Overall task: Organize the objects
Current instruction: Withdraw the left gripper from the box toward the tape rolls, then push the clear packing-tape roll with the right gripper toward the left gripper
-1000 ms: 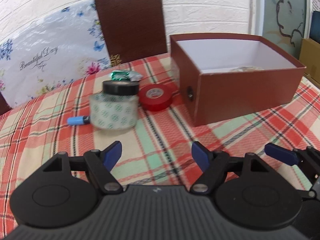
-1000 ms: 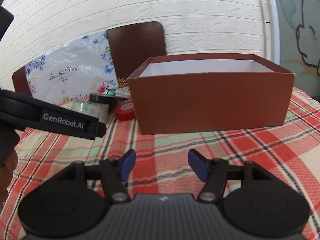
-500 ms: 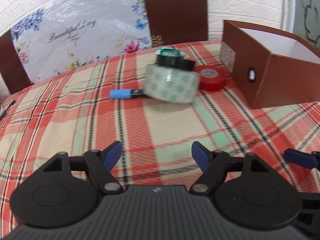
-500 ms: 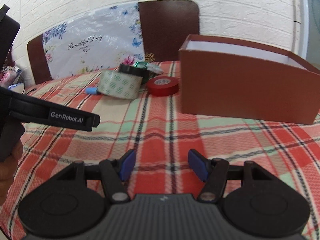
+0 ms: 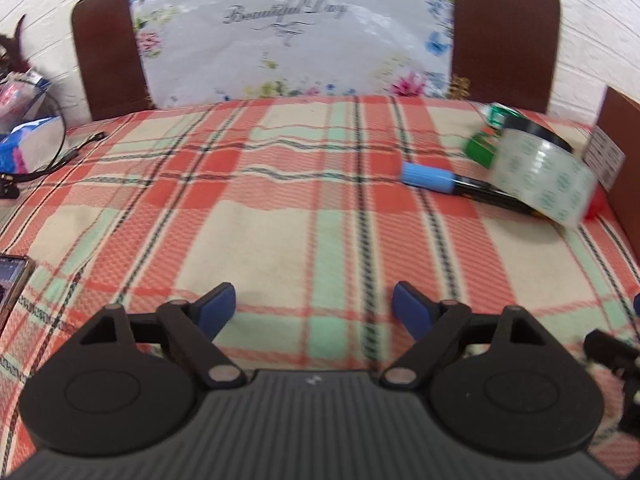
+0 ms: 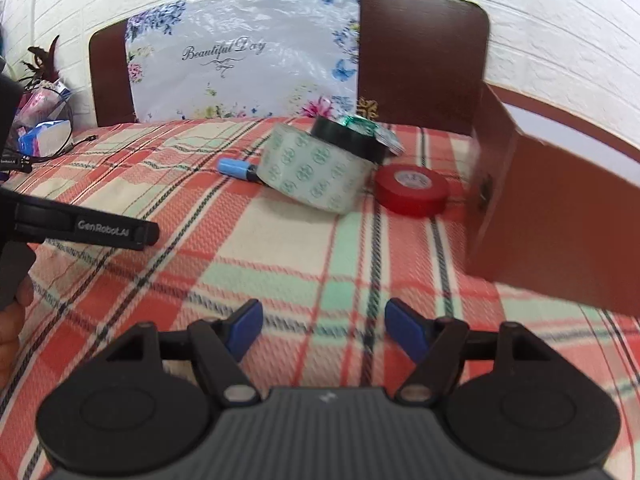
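Observation:
On the plaid tablecloth lies a cluster: a clear tape roll with green marks (image 6: 316, 170) (image 5: 546, 178), a black tape roll (image 6: 350, 140) leaning on it, a red tape roll (image 6: 412, 189), a blue-capped marker (image 6: 237, 169) (image 5: 432, 177) and a green wrapper (image 6: 362, 123). The brown box (image 6: 560, 236) stands open-topped at the right. My left gripper (image 5: 313, 307) hovers over bare cloth, jaws opening, nothing between them. My right gripper (image 6: 322, 325) is short of the tapes, jaws opening and empty.
Two brown chair backs (image 6: 420, 56) and a floral plastic sheet (image 6: 244, 56) stand behind the table. A phone (image 5: 10, 280) lies at the left edge, with cables and packets (image 5: 28, 148) at the far left. The left gripper's body (image 6: 84, 228) reaches into the right wrist view.
Both views have swung left: the box slid toward the right edge and the tape cluster moved right. Both pairs of jaws stand wider than before.

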A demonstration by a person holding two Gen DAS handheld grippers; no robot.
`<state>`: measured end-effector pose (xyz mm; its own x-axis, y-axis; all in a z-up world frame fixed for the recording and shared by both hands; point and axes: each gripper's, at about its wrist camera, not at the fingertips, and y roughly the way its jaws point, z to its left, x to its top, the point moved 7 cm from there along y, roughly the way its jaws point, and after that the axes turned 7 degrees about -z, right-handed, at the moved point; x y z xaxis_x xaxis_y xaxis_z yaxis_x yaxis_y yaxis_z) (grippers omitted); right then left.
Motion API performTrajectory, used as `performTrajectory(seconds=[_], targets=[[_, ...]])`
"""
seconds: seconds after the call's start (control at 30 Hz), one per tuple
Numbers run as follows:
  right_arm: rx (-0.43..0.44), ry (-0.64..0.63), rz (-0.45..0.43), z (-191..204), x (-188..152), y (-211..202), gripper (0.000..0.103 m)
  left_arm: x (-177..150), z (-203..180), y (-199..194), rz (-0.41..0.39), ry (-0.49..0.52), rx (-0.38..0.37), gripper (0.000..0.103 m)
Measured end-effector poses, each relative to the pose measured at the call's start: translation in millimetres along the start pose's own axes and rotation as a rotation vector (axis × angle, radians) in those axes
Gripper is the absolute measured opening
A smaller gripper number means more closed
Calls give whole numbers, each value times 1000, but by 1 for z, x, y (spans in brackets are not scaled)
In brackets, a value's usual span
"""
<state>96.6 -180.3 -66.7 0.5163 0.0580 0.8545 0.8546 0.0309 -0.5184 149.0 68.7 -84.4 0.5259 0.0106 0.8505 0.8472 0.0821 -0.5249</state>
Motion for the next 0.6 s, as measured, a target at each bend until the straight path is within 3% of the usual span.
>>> performTrajectory(seconds=[0.07, 0.1, 0.33, 0.6], targets=[[10, 9, -17, 3, 10, 10, 74, -1, 9, 2, -31, -39, -19, 94], [15, 23, -30, 3, 15, 15, 80, -1, 11, 2, -42, -55, -33, 94], [46, 193, -118, -6, 60, 42, 100, 0, 9, 3, -74, -58, -50, 94], [29, 280, -57, -16, 79, 95, 101, 1, 10, 4, -85, -74, -60, 94]])
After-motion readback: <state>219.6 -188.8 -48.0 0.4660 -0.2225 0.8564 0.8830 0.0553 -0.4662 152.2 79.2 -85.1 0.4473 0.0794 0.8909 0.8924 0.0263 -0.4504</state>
